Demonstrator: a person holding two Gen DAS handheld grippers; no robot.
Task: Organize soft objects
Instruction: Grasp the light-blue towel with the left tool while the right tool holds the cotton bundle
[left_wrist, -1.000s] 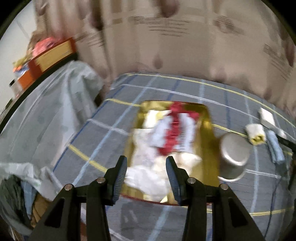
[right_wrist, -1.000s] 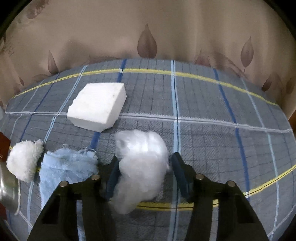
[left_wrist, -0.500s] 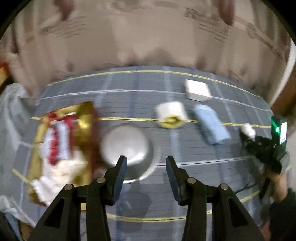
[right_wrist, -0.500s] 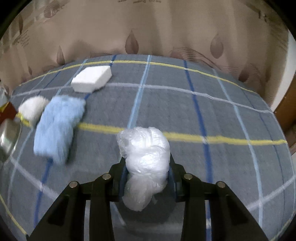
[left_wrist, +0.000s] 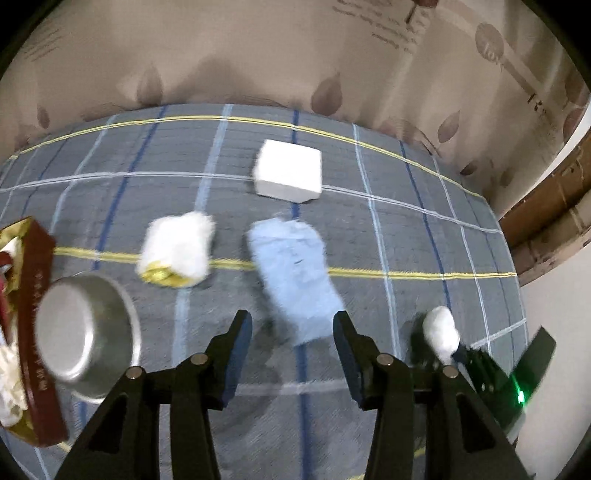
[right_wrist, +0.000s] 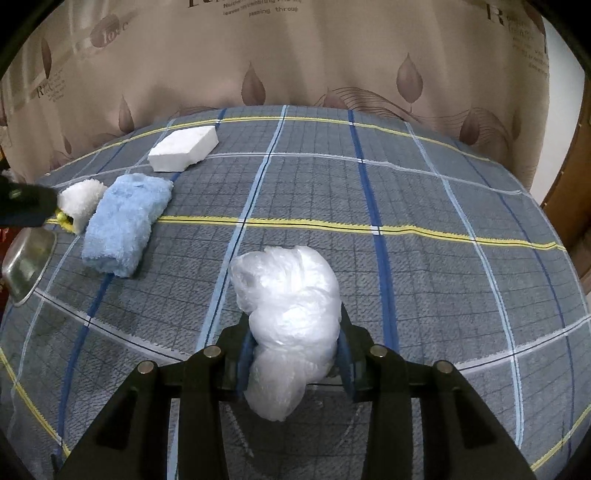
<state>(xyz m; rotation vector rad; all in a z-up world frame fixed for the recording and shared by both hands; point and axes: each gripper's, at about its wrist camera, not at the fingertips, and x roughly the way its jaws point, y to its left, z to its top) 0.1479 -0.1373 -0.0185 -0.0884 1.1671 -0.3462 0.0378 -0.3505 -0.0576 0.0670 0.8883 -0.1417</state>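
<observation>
My right gripper (right_wrist: 293, 349) is shut on a crumpled white plastic bag (right_wrist: 288, 314) and holds it above the checked blue-grey cloth; the bag (left_wrist: 439, 332) also shows at the lower right of the left wrist view. My left gripper (left_wrist: 291, 354) is open and empty, just short of the near end of a folded light-blue towel (left_wrist: 295, 273), which lies at the left of the right wrist view (right_wrist: 122, 221). A rolled white towel with a yellow end (left_wrist: 177, 251) lies left of it. A white foam block (left_wrist: 288, 175) sits farther back.
A steel bowl (left_wrist: 81, 328) stands at the left, next to a gold and red tray (left_wrist: 33, 325) with white and red soft items. A beige leaf-print curtain (right_wrist: 295, 55) hangs behind the table. A wooden frame (left_wrist: 546, 218) is at the right.
My left gripper has swung right from the tray to the blue towel. My right gripper closed on the plastic bag, lifted it and drew it back from the other items.
</observation>
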